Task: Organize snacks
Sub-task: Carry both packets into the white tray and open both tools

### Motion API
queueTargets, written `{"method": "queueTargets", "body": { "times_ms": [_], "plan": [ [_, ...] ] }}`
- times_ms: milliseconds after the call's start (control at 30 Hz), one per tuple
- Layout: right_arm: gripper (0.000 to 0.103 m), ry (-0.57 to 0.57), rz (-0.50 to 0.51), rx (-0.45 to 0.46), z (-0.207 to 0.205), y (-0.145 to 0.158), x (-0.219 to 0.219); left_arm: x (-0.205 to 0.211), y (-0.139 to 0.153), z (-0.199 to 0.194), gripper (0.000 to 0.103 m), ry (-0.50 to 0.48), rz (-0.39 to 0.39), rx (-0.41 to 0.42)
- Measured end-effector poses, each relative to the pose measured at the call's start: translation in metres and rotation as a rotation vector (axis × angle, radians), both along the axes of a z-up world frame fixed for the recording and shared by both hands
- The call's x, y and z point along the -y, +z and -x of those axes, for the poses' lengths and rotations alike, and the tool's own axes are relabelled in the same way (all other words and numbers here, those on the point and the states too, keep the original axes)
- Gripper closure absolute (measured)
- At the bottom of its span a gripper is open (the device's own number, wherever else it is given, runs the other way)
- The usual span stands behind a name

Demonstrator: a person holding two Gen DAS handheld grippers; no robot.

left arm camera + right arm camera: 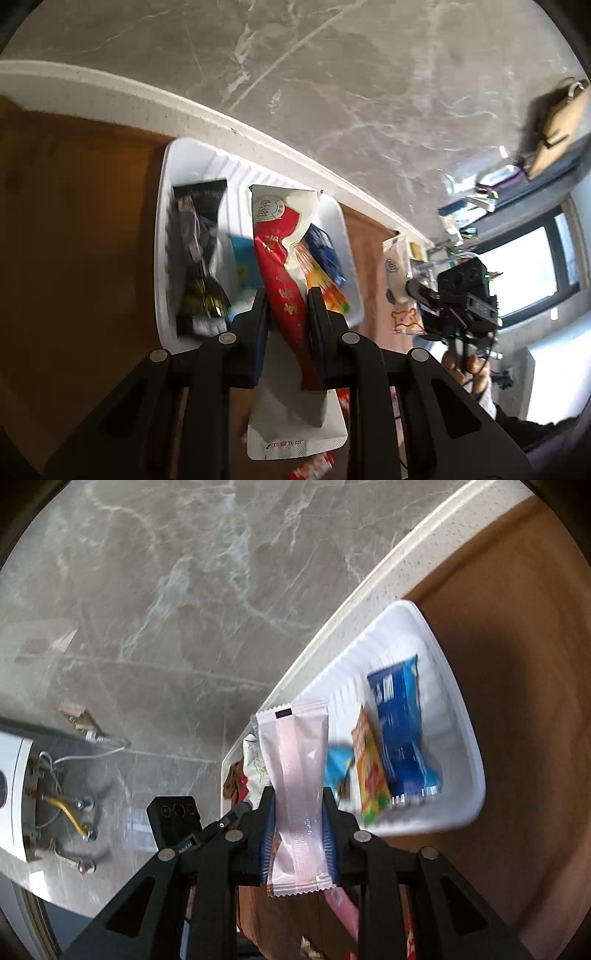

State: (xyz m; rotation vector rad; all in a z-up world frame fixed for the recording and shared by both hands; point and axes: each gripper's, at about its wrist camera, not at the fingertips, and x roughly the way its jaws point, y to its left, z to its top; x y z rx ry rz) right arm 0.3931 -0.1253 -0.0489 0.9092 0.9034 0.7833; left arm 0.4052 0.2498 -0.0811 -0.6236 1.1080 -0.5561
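Holding a snack in each hand, I have both tools closed on their loads: my left tool pinches a red and white packet across its middle, and my right tool is clamped on a pale pink packet the same way. What the next move turns on is the white tray, which sits on the brown counter close against its pale back edge, next to the marble wall. From my left tool the tray lies straight ahead and below, with the red and white packet's long axis pointing forward over the tray and running roughly along the tray's length; a dark packet lies to one side of it and blue and orange packets to the other. From my right tool the tray lies ahead but off to the right, so the pink packet hangs over its near left corner, pointing toward the back edge. I judge my left hand the better placed to drop first; the right needs to swing across.
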Motion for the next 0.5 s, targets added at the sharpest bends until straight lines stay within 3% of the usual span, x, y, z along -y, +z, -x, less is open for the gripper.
{"method": "queueTargets", "body": {
  "times_ms": [233,267,300,333,400,500],
  "plan": [
    [0.072,-0.027,0.102,-0.018,-0.036,-0.004,-0.017,0.018,-0.014,-0.049,0.081,0.011,-0.127,0.009],
    [0.063,-0.032,0.133,-0.023,-0.039,-0.005,-0.019,0.020,-0.016,-0.052,0.079,0.011,-0.149,0.009],
    [0.056,-0.038,0.171,-0.026,-0.041,-0.005,-0.022,0.022,-0.017,-0.053,0.072,0.013,-0.159,0.014],
    [0.047,-0.042,0.182,-0.023,-0.041,-0.006,-0.022,0.024,-0.017,-0.054,0.057,0.016,-0.167,0.023],
    [0.039,-0.061,0.230,-0.014,-0.039,-0.003,-0.024,0.027,-0.015,-0.055,0.037,0.026,-0.190,0.041],
    [0.036,-0.076,0.235,0.021,-0.030,0.004,-0.023,0.029,-0.007,-0.052,0.037,0.039,-0.224,0.071]
  ]
}}
